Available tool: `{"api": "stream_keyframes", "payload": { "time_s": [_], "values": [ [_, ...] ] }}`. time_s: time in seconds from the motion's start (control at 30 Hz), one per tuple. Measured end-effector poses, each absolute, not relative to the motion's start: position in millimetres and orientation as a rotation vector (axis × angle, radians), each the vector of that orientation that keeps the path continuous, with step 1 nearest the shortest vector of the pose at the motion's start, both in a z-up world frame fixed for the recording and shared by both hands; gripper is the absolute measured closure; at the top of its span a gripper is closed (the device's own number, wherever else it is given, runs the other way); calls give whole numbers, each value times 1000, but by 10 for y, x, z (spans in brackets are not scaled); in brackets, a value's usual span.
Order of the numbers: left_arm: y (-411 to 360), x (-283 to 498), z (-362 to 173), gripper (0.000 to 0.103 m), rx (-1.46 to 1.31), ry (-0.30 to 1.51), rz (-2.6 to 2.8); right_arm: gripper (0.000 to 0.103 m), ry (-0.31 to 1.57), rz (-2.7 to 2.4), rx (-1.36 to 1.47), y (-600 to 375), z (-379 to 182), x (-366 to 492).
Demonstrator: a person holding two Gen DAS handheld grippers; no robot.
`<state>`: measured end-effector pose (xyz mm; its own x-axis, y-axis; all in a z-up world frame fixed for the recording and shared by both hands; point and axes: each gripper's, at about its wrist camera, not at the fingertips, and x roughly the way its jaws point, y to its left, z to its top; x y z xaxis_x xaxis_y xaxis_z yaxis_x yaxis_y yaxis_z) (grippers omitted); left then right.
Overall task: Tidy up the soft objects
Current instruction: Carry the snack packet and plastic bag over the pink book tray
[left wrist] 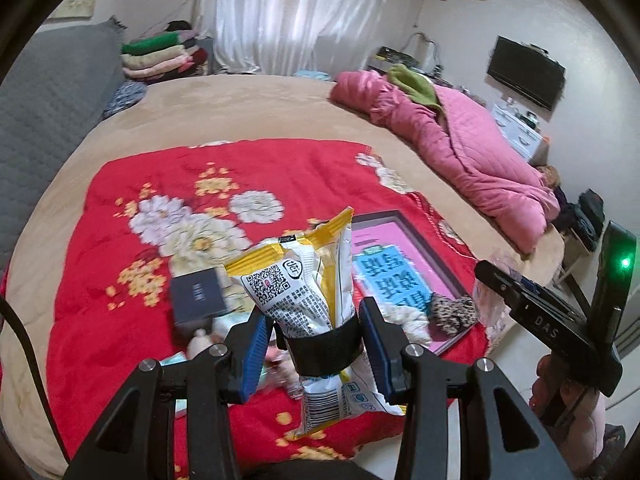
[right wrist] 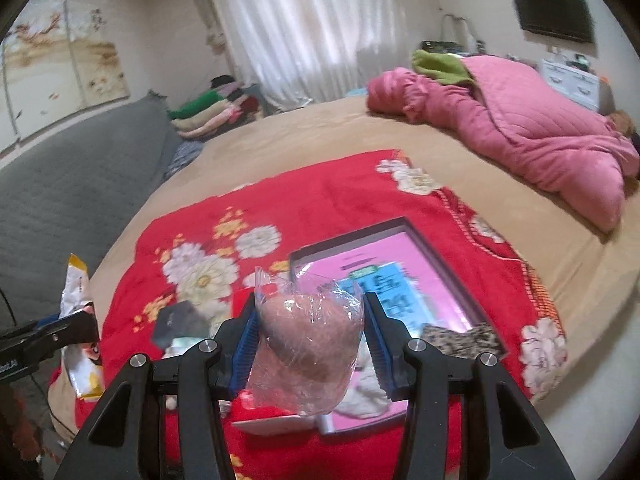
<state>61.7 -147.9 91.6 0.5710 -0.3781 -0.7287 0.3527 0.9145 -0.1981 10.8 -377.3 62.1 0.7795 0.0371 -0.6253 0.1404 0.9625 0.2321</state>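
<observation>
Holding a yellow-and-white crinkly snack packet (left wrist: pixel 304 300) in our left gripper (left wrist: pixel 316 344) and a clear-wrapped pinkish soft bun (right wrist: pixel 308 344) in our right gripper (right wrist: pixel 310 344), we hover above the red floral blanket (left wrist: pixel 160 184).

Bedroom with a tan bed (left wrist: pixel 248 100), daylight behind you at none.

You see white curtains (left wrist: pixel 280 12) at 12 o'clock, a wall television (left wrist: pixel 524 72) at 2, and a grey headboard (left wrist: pixel 48 96) at 10.
</observation>
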Motion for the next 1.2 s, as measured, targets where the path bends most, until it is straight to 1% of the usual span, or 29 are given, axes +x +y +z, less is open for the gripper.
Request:
{"api": "stream_keyframes", "payload": {
  "time_s": [0.23,0.47,0.7,1.2],
  "values": [
    [-2006,649,915,58,7,867,-517,52,672,-110,299,-4077,588,71],
    [-2472,735,761,58,34,906,-589,52,677,-138,309,-4265,528,72],
    [-2720,869,559,58,24,957,-630,52,691,-164,300,-4430,433,97],
    [-3173,1118,-54,58,71,1063,-621,52,755,-186,326,-4649,112,207]
  ]
}}
